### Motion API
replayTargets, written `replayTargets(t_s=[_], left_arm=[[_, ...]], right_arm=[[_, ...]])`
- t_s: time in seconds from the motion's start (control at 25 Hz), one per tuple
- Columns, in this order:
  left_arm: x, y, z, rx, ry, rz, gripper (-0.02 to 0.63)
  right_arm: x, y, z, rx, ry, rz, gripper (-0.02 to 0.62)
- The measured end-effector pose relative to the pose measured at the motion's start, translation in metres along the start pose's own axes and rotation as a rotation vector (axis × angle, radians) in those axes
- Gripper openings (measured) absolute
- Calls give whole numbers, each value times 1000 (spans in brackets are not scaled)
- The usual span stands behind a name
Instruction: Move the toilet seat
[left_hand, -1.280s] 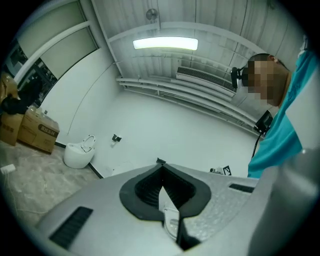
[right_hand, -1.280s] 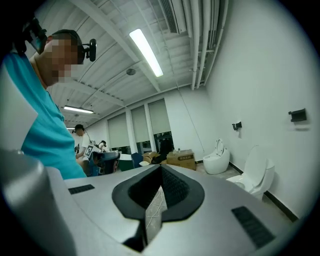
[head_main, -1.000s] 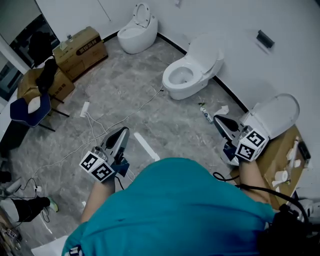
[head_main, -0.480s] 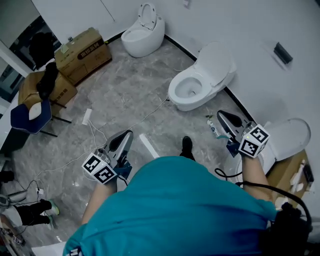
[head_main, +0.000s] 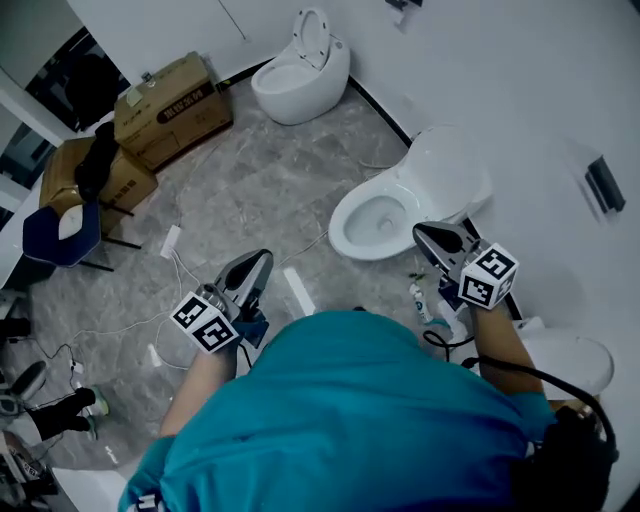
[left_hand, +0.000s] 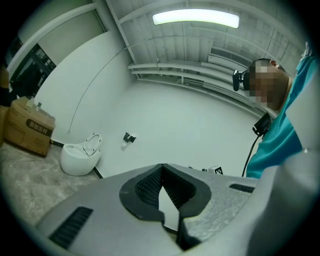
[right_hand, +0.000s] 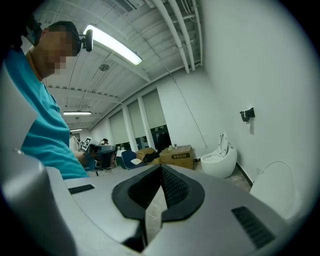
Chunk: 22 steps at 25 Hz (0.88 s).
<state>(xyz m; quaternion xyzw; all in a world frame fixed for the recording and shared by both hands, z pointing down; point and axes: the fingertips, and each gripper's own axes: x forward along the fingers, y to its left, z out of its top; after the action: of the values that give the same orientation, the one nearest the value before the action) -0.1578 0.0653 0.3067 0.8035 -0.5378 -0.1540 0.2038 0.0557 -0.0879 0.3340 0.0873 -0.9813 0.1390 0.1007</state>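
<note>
A white toilet (head_main: 375, 222) stands by the right wall with its bowl open and its lid and seat (head_main: 442, 172) raised against the wall. My right gripper (head_main: 424, 232) hovers just right of the bowl's rim, shut and empty. In the right gripper view the raised lid (right_hand: 272, 189) shows at the right edge beyond the shut jaws (right_hand: 161, 168). My left gripper (head_main: 262, 258) is over the floor to the left of the toilet, also shut with nothing in it (left_hand: 161, 166). A second toilet (head_main: 300, 65) with its seat up stands in the far corner.
A third toilet (head_main: 568, 355) is at the lower right. Cardboard boxes (head_main: 170, 105) and a blue chair (head_main: 55, 230) stand at the left. Cables (head_main: 200, 270), a white strip (head_main: 298, 290) and a small bottle (head_main: 418, 298) lie on the grey floor.
The person has moved from the right-hand toilet towards the middle one. The right gripper has gone from that toilet's lid to the middle bowl's rim. Both grippers stayed shut.
</note>
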Motion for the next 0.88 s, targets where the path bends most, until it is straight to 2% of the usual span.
replayTargets(t_s=[0.16,0.36,0.6,0.76,0.88], left_arm=[[62,38,-18,-25,97,7,5],[113,94,-62,-54,267,-31,5],[157,144,-123,-90,456,-131,5],[176,172,-170,-52,537,-137,5],[188,196,-214,-70,590,-113,5]], right_arm=[[44,-56,-17,4,75,32,-2],[96,-100,-64,50,146,37,-2],[137,-153,-144,133,245,-83,0],[156,-172,-208,57,376,-113,5],[172,-190,-257,-8,470,-107,71]])
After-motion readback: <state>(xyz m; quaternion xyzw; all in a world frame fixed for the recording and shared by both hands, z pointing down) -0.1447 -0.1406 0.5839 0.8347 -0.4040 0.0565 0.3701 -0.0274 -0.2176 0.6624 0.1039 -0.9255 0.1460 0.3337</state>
